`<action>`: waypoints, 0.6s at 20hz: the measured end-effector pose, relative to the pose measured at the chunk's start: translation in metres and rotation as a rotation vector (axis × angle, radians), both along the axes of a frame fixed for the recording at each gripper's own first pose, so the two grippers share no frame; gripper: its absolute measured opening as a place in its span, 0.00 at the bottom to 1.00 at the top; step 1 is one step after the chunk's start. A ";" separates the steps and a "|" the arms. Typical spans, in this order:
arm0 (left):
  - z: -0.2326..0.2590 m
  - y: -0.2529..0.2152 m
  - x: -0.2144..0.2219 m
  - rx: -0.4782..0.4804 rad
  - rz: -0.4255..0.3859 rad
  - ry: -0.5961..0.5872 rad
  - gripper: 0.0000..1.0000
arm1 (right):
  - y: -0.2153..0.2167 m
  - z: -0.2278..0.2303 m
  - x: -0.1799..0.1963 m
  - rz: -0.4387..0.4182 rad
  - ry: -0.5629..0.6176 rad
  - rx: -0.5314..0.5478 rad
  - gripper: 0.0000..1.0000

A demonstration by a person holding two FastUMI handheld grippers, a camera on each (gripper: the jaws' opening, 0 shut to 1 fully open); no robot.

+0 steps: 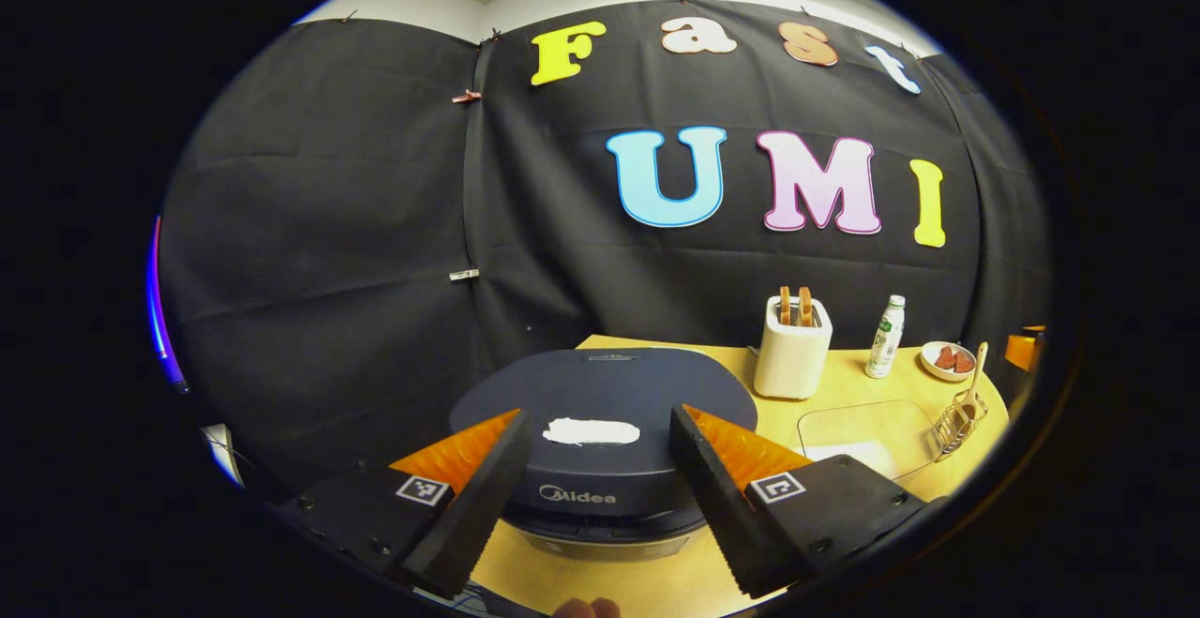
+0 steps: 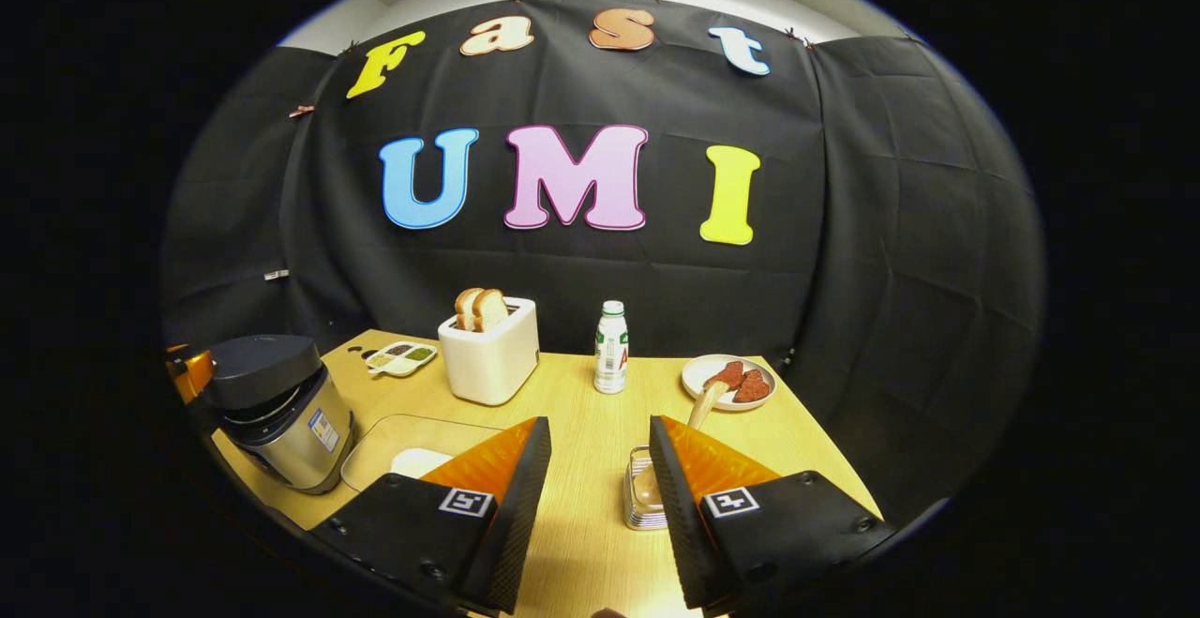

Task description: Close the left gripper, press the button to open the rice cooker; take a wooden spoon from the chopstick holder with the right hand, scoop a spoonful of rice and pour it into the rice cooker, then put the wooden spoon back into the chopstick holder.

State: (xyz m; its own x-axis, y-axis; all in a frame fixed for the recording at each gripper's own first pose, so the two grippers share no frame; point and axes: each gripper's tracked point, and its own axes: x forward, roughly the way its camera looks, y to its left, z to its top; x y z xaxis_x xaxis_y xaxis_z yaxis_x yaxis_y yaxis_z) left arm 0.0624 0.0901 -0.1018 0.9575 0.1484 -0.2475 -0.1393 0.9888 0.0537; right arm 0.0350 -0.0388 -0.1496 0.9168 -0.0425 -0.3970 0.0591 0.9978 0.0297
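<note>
Left gripper view close above rice cooker; right gripper view farther, facing table; both share toaster.

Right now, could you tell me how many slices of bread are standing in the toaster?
2: both slices of bread stand side by side in the slots of the white toaster at the back of the table; nothing suggests more.

One rice cooker, one toaster holding two bread slices, one bottle, one plate with two reddish pieces, one divided condiment dish, one wire chopstick holder with one wooden spoon, one clear tray, one table.
</note>
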 end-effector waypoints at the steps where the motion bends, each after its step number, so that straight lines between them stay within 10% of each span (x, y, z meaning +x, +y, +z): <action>1: -0.007 -0.001 0.000 -0.004 0.000 0.013 1.00 | 0.001 -0.001 -0.001 0.000 0.003 0.000 0.67; 12: -0.033 -0.004 0.004 -0.031 -0.026 0.045 1.00 | 0.003 -0.002 -0.002 -0.002 0.002 -0.005 0.67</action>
State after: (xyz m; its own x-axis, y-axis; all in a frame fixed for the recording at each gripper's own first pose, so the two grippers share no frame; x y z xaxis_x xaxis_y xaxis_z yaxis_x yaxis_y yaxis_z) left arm 0.0664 0.0865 -0.1347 0.9486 0.1150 -0.2950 -0.1116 0.9933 0.0285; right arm 0.0334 -0.0357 -0.1517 0.9158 -0.0466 -0.3990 0.0615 0.9978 0.0246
